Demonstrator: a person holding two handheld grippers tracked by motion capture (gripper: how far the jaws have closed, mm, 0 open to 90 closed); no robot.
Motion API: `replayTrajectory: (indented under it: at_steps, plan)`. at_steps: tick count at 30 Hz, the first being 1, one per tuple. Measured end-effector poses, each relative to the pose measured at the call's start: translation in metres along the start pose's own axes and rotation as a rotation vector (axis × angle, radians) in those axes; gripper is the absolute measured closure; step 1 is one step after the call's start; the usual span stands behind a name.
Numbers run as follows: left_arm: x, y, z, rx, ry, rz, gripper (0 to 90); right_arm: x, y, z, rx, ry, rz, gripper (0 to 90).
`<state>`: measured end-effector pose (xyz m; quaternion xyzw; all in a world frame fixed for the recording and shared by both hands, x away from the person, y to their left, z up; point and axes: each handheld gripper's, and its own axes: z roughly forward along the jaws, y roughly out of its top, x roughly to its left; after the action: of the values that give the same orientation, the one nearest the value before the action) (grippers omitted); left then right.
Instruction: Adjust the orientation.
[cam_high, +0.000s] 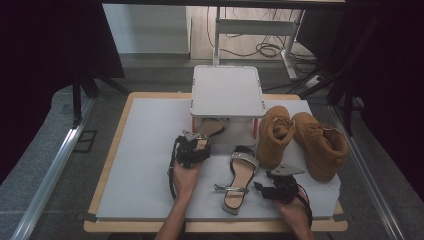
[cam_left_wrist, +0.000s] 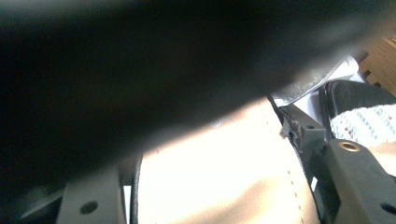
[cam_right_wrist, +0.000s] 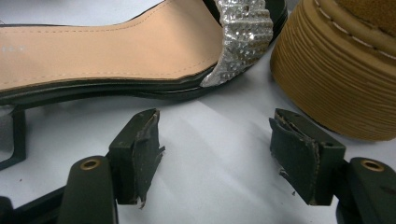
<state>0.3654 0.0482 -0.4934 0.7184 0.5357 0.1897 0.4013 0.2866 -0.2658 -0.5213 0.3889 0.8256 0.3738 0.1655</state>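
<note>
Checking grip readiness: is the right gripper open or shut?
Open. The right gripper has its jaws standing apart over bare mat, nothing between them; the sandal lies just beyond.

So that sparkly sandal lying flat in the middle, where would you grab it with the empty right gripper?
Probably at the sole's edge, mid-length. The sandal lies flat on the mat with its long side facing the right gripper, whose jaws stand open and empty just beside it. The thin flat sole fits between them; the boot crowds the toe end, so come in from the side.
</note>
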Motion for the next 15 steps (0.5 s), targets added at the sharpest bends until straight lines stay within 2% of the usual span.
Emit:
replayTrajectory:
  at_steps: [4,7,15]
  plan:
    - [-0.005,0.003,0.006,-0.002,0.019,-0.003,38.9,0.0,0.0,0.0,0.0,0.0,0.0,32.4]
    - [-0.007,0.007,0.014,-0.01,0.042,-0.033,39.0,0.0,0.0,0.0,0.0,0.0,0.001,32.4]
    - [-0.012,0.013,0.028,-0.008,0.088,-0.076,38.9,0.0,0.0,0.0,-0.001,0.003,0.001,32.3]
